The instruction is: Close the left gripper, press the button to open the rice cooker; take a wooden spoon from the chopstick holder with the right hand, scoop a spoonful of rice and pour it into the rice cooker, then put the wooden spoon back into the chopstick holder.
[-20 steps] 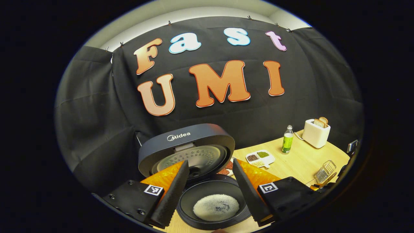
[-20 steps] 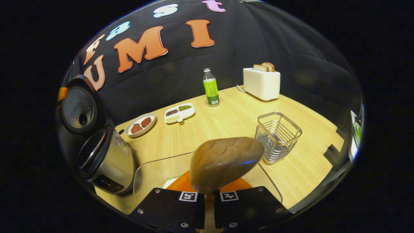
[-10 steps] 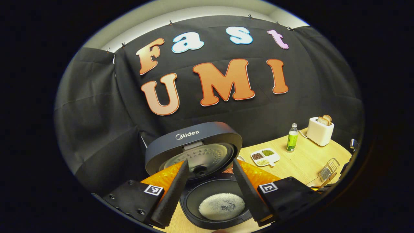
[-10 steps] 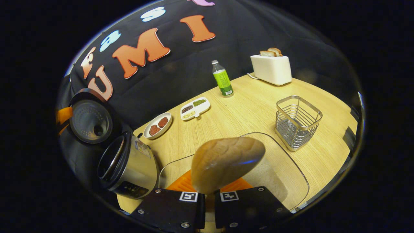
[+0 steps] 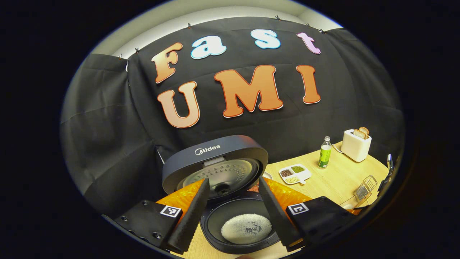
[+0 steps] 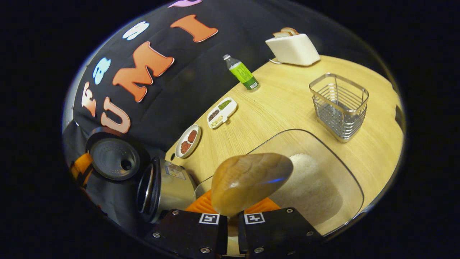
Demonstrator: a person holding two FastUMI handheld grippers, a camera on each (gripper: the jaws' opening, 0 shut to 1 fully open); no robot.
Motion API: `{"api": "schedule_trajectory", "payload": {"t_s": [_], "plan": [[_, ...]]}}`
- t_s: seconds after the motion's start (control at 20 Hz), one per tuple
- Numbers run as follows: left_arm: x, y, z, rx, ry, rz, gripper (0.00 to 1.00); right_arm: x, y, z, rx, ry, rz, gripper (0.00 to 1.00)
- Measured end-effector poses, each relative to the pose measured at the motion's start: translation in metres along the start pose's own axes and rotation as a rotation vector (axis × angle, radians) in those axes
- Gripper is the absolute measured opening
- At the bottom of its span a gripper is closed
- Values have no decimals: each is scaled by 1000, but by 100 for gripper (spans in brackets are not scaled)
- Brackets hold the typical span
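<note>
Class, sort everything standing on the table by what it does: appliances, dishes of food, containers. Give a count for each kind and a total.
Appliances: 2, rice cooker, toaster
Dishes of food: 2, plate, divided tray
Containers: 3, bottle, wire holder, rice bin
Total: 7

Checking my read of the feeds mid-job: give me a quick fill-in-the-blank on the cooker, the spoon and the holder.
1. The rice cooker lid stands ____.
2. The right hand-held gripper is shut on the wooden ____.
3. The wire chopstick holder is ____ of utensils.
4. The left hand-held gripper is ____, holding nothing.

Missing words: open; spoon; empty; open
</note>
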State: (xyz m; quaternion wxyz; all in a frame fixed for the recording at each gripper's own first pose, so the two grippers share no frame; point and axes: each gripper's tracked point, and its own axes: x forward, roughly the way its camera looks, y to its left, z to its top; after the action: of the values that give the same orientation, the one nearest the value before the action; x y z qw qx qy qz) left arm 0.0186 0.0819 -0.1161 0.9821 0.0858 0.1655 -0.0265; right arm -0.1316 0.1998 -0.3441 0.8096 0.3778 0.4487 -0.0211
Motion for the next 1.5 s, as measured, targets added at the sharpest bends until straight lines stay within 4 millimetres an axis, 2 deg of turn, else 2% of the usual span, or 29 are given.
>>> {"api": "schedule_trajectory", "payload": {"t_s": [0.15,0.4,0.6,0.75,1.0,1.05,1.1,1.15,1.2,1.25,1.3,1.4,1.45,1.5], "plan": [[-1,-5,4,9,-6,-1,92,-1,0,0,33,28,49,11],[-1,-15,10,12,-12,-9,92,-10,-1,14,113,50,154,11],[0,-22,13,7,-21,-7,92,-27,-12,40,202,41,202,11],[1,-24,15,-21,-27,4,92,-44,-7,68,330,31,282,11],[-2,-21,17,-84,-39,50,92,-71,13,117,495,24,417,11],[-4,-18,17,-96,-44,65,100,-74,18,125,520,30,439,11],[-6,-15,17,-107,-45,81,100,-77,23,132,535,37,461,11],[-8,-10,16,-119,-46,100,84,-79,30,140,542,44,481,11],[-11,-6,14,-131,-43,116,92,-79,39,143,549,55,503,11],[-14,0,12,-143,-41,138,92,-81,47,147,560,70,525,11],[-19,4,11,-153,-40,155,84,-81,56,151,568,88,547,11],[-28,20,5,-165,-39,208,84,-80,76,154,574,128,584,11],[-33,30,3,-170,-41,238,92,-79,87,154,567,148,603,11],[-38,38,1,-175,-42,267,92,-76,99,153,555,168,619,11]]}}
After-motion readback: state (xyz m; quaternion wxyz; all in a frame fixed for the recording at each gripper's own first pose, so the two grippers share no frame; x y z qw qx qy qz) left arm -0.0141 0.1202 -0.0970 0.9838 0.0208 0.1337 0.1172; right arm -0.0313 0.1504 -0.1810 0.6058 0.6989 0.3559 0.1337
